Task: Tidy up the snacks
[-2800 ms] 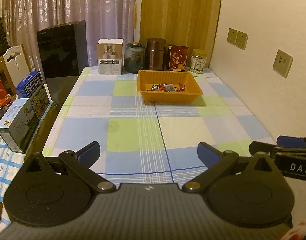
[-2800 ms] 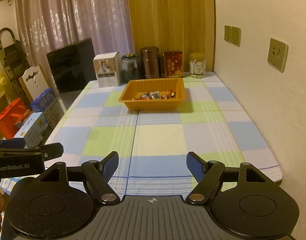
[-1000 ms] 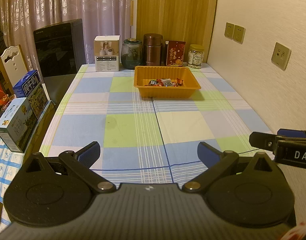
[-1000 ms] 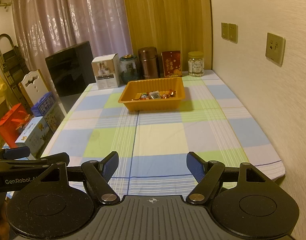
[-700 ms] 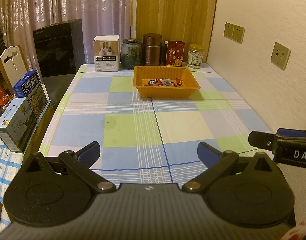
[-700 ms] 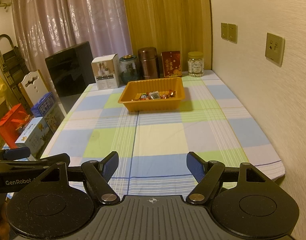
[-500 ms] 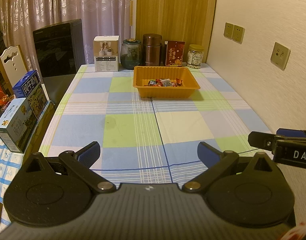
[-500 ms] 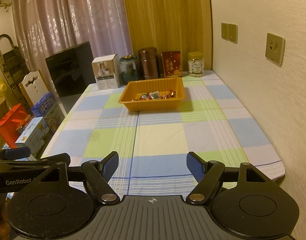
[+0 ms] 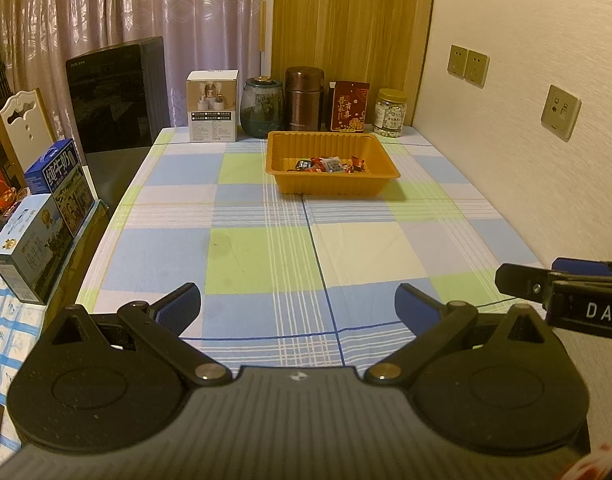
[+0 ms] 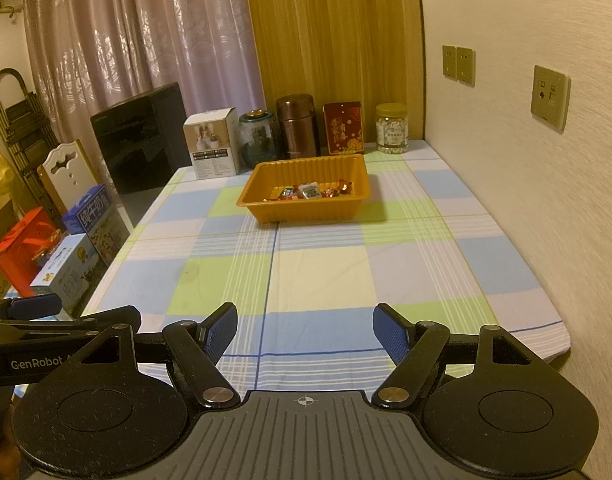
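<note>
snacks (image 9: 326,165) in orange tray (image 9: 330,190); both claws agape.

I can't read the snacks (image 9: 326,165) in the tray (image 9: 306,190) | right gripper (image 9: 566,292) cut off by frame edge | jar (image 10: 392,128) label too small.

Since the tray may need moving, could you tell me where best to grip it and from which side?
Probably pinch the near long rim of the orange tray from the front, coming down over the edge. That wall faces both open grippers, nothing lies before it, and the snacks sit farther back inside.
</note>
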Motion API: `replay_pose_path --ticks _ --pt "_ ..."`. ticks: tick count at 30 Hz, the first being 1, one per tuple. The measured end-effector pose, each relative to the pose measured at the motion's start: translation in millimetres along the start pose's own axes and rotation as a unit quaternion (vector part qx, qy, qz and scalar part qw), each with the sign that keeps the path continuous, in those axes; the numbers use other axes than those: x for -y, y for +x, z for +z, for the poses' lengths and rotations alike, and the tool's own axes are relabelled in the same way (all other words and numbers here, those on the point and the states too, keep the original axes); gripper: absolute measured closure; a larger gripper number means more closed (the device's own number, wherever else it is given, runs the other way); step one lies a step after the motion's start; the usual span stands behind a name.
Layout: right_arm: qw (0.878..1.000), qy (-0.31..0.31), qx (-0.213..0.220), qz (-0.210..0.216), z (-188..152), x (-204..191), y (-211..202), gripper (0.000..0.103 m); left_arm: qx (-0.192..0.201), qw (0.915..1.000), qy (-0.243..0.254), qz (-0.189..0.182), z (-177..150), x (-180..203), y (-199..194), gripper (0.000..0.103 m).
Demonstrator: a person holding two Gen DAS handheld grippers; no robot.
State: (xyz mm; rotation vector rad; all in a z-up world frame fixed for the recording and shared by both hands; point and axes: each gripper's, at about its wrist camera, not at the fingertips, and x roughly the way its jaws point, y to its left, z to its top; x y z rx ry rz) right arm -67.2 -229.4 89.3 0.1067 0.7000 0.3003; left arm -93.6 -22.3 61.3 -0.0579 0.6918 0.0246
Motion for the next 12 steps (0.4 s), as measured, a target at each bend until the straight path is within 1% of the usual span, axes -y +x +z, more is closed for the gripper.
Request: replay_pose_path --ticks 7,12 --pt "1.000 0.000 0.000 0.000 -0.2 -0.3 0.0 0.028 0.001 1.0000 -0.001 -0.001 -0.6 0.5 -0.2 0.000" --pt "1.000 0.001 0.000 0.000 -0.3 -0.5 0.0 0.028 0.009 0.9999 -0.004 -0.005 -1.9 -0.6 -1.9 0.000"
